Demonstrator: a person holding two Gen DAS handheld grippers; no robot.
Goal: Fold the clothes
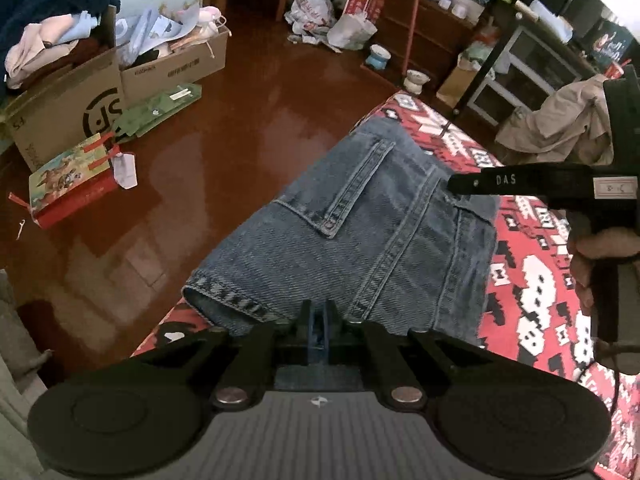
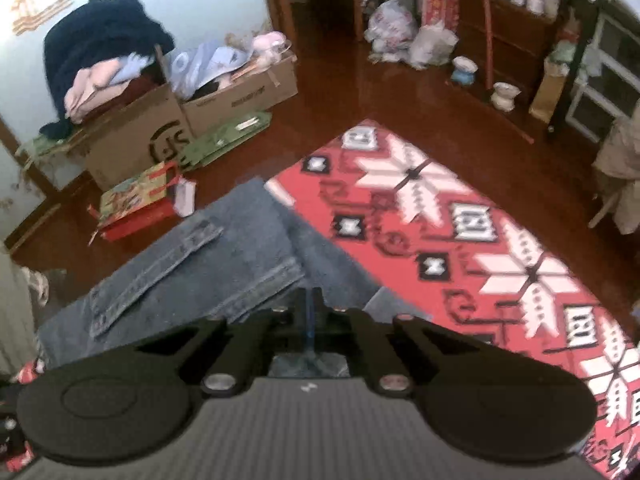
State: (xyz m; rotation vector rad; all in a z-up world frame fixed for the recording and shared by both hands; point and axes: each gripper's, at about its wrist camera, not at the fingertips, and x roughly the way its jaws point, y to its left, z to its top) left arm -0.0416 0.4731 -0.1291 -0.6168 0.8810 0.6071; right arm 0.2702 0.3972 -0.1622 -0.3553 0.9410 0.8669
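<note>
A folded blue denim garment (image 1: 360, 220) lies on a red patterned cloth (image 1: 532, 280), reaching its left edge. My left gripper (image 1: 318, 312) is shut on the garment's near edge, with denim pinched between the blue pads. My right gripper (image 1: 450, 184) comes in from the right, held by a person's hand (image 1: 600, 248). Its tips meet the denim at the far right corner of the fold. In the right wrist view the right gripper (image 2: 310, 298) is closed over the denim garment (image 2: 200, 272), beside the red cloth (image 2: 440, 220).
A glossy red-brown floor (image 1: 240, 120) lies beyond the cloth. Cardboard boxes (image 1: 72, 108) stuffed with clothes stand at the far left, with a picture box (image 1: 68, 184) on the floor. A beige garment (image 1: 560, 120) hangs at the right. Shelves and bags (image 1: 316, 12) line the back.
</note>
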